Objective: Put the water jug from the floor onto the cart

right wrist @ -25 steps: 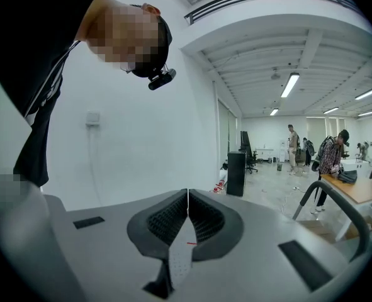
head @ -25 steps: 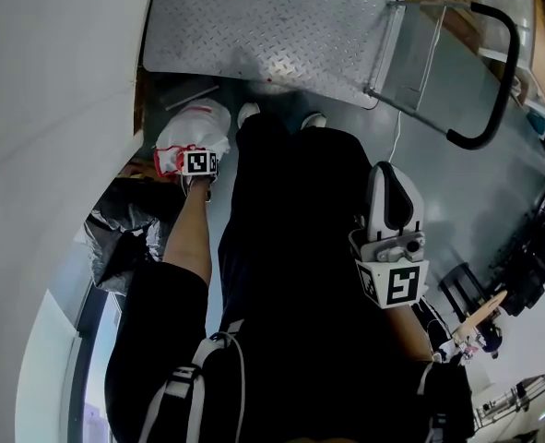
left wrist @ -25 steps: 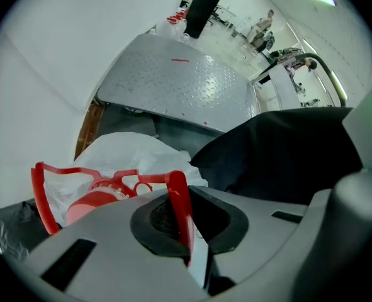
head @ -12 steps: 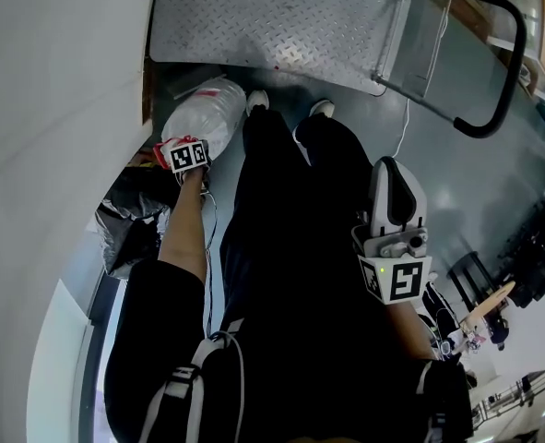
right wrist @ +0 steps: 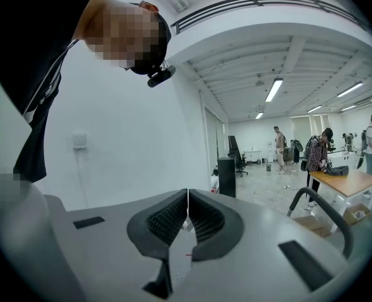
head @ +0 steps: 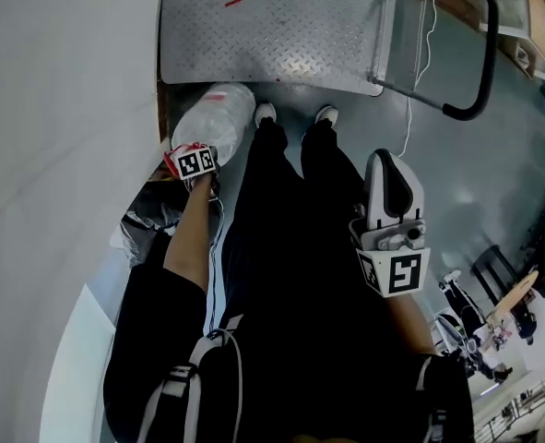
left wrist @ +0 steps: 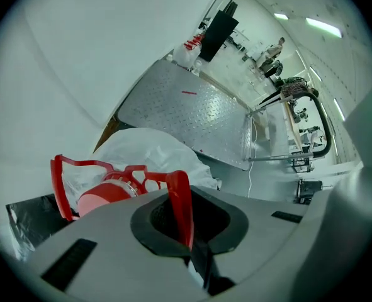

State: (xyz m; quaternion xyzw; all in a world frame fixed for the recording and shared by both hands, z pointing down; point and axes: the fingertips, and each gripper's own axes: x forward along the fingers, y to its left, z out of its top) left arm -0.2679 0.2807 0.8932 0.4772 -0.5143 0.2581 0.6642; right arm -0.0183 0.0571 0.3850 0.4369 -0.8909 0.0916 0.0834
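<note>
The water jug (head: 215, 113) is clear plastic with a red cap (left wrist: 104, 194) and a red carry handle (left wrist: 180, 200). It hangs tilted beside the white wall, just short of the cart's near edge. My left gripper (head: 195, 155) points steeply down and is shut on that red handle (left wrist: 184, 222). The cart (head: 272, 26) is a low diamond-plate deck with a black push handle (head: 475, 53) at its right end. My right gripper (head: 392, 220) is held out by the person's right side, pointing about level, jaws shut with nothing between them (right wrist: 187, 216).
A curved white wall (head: 60, 109) runs close along the left. A black plastic bag (head: 148, 224) lies on the floor below the jug. The person's shoes (head: 266, 113) stand right at the cart's edge. Desks and people (right wrist: 318, 150) are far across the room.
My left gripper has risen with the jug hanging from it, and the jug now sits nearer the cart's edge. The right gripper has come up a little.
</note>
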